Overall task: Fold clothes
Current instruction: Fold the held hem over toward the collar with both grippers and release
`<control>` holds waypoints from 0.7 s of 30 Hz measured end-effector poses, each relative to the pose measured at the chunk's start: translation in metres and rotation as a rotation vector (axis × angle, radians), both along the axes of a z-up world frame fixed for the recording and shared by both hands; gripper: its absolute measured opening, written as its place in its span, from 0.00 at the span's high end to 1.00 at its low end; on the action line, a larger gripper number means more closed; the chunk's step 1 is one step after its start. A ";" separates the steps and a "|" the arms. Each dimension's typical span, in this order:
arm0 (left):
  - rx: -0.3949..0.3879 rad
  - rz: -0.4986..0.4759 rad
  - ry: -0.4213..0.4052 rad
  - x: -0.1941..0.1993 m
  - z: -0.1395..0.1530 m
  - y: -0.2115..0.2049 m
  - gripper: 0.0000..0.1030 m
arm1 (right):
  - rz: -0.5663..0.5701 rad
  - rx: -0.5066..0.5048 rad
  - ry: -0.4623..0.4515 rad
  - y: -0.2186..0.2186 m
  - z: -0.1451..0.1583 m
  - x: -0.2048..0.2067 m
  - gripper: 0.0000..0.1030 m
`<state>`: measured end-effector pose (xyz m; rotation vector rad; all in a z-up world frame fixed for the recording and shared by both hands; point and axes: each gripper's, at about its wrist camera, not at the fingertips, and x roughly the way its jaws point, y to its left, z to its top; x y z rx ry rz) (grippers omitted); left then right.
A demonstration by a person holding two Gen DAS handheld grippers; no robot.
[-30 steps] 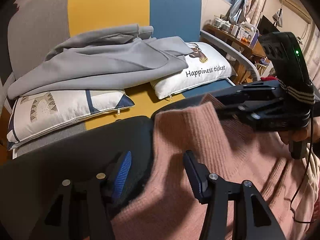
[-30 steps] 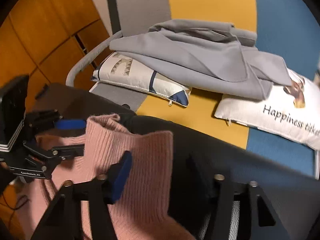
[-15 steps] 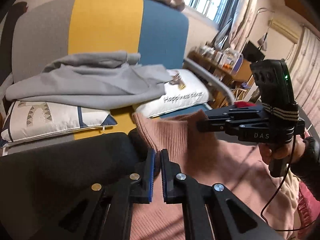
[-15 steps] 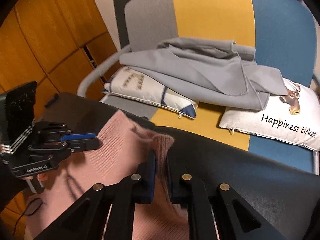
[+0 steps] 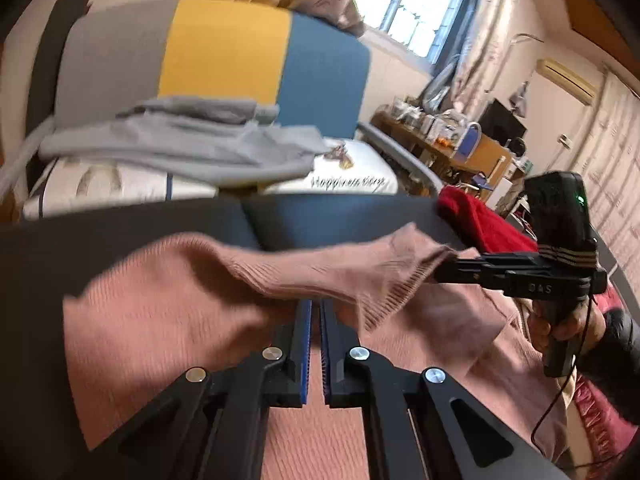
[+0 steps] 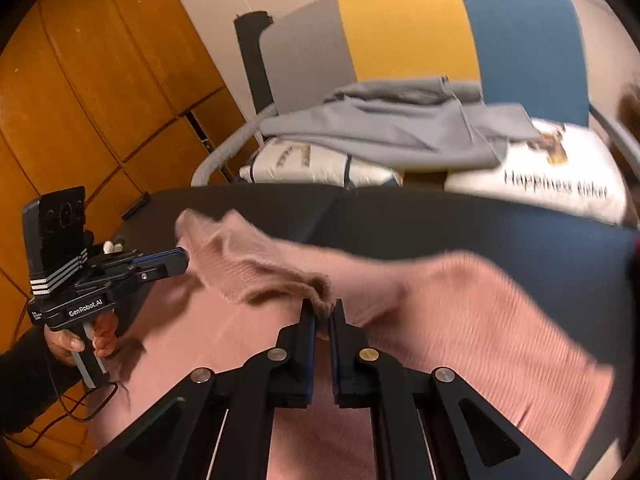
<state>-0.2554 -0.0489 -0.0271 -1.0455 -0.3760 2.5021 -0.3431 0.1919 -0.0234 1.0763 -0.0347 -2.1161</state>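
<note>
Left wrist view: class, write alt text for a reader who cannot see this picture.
The left gripper, jaws shut, pinches a pink knit sweater lifted over a dark table. The right gripper grips its ribbed edge; a red garment and a cushioned sofa lie behind.

A pink ribbed-knit sweater [image 5: 208,344] lies spread over the dark bench [image 5: 120,232]. Its far edge is lifted and doubled toward six o'clock, forming a loose, rumpled roll running from nine to three o'clock. The ribbed hem [image 5: 404,288] shows at three o'clock; the body beneath lies flat.
</note>
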 end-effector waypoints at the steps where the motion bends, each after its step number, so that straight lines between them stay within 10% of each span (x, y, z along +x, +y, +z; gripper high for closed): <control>1: 0.026 0.007 -0.016 0.003 -0.003 -0.003 0.97 | -0.007 -0.001 -0.007 0.001 -0.004 0.005 0.94; 10: 0.322 0.115 -0.211 0.011 -0.032 -0.040 0.62 | -0.030 0.014 -0.058 0.008 -0.032 0.033 0.88; 12: 0.328 0.119 -0.245 0.006 -0.037 -0.040 0.60 | -0.052 -0.044 -0.112 0.017 -0.036 0.036 0.81; 16: 0.296 0.104 -0.243 -0.007 -0.036 -0.027 0.60 | -0.128 -0.241 -0.237 0.039 -0.042 0.038 0.35; 21: 0.249 0.112 -0.241 -0.021 -0.037 -0.011 0.60 | -0.209 -0.373 -0.315 0.049 -0.052 0.032 0.35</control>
